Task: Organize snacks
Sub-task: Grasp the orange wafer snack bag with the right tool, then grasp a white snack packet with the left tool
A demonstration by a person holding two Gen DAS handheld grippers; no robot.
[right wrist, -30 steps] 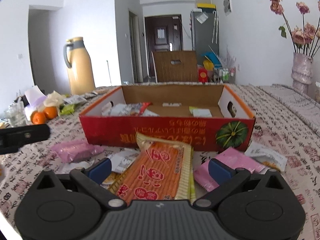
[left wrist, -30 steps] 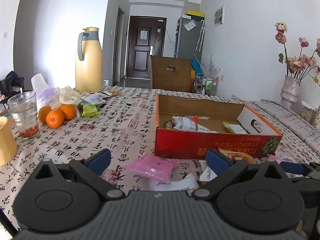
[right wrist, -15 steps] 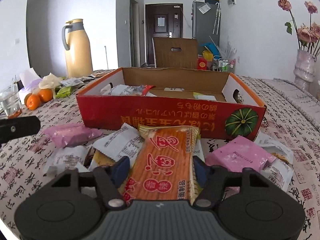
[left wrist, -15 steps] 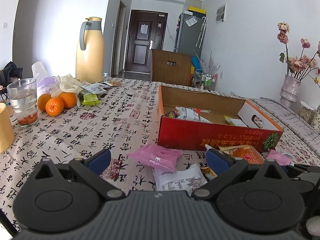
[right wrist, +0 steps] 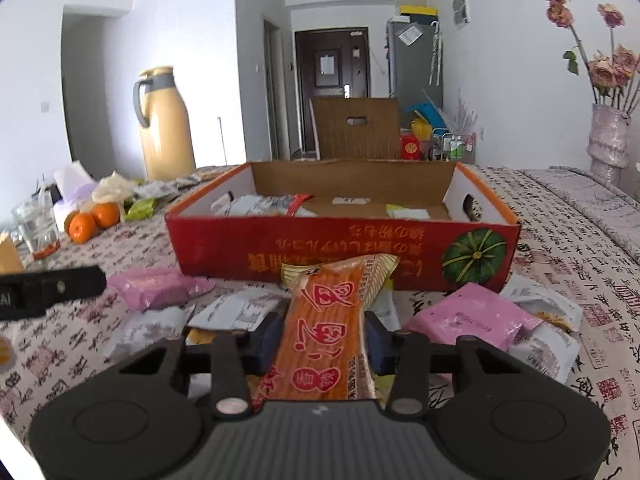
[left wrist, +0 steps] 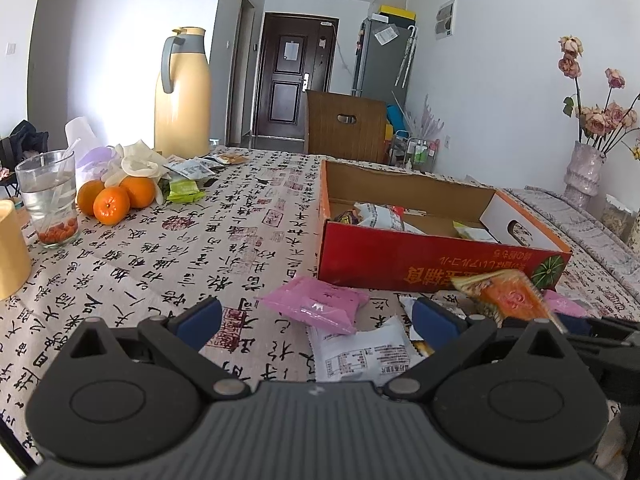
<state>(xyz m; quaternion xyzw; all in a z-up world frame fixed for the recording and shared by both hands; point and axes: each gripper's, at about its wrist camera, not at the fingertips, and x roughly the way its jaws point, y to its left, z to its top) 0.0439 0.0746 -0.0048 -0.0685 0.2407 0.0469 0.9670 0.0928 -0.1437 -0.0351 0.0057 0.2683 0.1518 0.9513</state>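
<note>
A red cardboard box (right wrist: 344, 248) stands open on the table and holds several snack packets; it also shows in the left wrist view (left wrist: 424, 260). My right gripper (right wrist: 322, 336) is shut on an orange snack packet (right wrist: 332, 320) and holds it lifted just in front of the box; this packet also shows in the left wrist view (left wrist: 508, 296). My left gripper (left wrist: 316, 316) is open and empty above a pink packet (left wrist: 316, 304) and a white packet (left wrist: 360, 354). More pink (right wrist: 472, 316) and white packets (right wrist: 236, 308) lie in front of the box.
A yellow thermos jug (left wrist: 182, 96), oranges (left wrist: 114, 200), a glass (left wrist: 50, 200), a yellow cup (left wrist: 10, 248) and more packets (left wrist: 188, 170) sit at the table's left. A vase of flowers (right wrist: 610, 136) stands at the right. A wooden chair (right wrist: 356, 128) is behind the table.
My right gripper has closed on the orange packet and lifted it off the table. My left gripper has drawn back and up a little, staying open.
</note>
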